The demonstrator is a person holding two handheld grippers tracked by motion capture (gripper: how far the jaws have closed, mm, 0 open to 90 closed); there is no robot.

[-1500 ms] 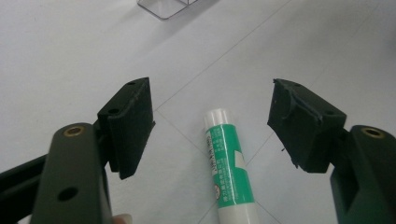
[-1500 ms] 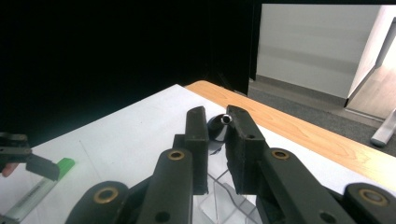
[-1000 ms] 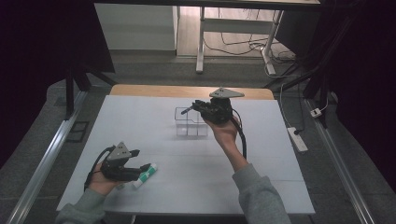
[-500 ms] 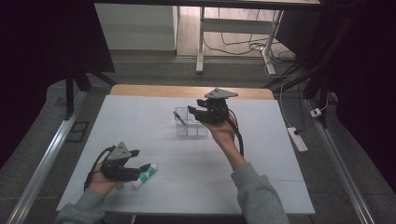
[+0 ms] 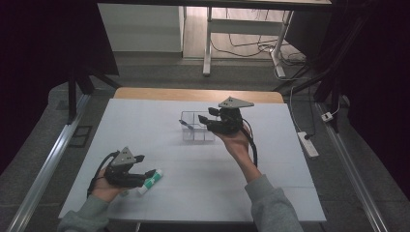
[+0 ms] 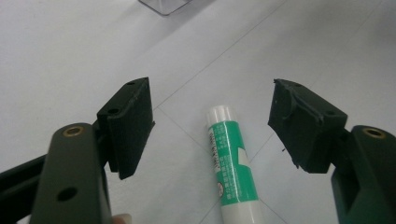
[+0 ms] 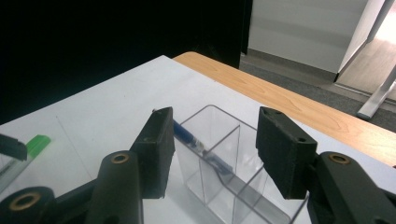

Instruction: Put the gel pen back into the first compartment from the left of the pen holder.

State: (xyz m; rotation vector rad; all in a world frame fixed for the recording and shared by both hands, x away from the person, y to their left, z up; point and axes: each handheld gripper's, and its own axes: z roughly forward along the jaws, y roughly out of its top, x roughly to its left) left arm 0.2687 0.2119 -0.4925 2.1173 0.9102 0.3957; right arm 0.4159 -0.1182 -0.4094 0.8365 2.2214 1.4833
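Near the table's (image 5: 145, 121) left front corner, the left gripper (image 5: 147, 173) rests with jaws spread either side of the glue stick (image 6: 231, 168), not yet pinching, apparently lined up to grasp it. Farther off, the right gripper (image 5: 205, 123) hovers by the clear organizer (image 5: 196, 133); its jaws have just been opening with nothing between them, and a pen (image 7: 201, 147) leans inside a compartment, seemingly dropped there.
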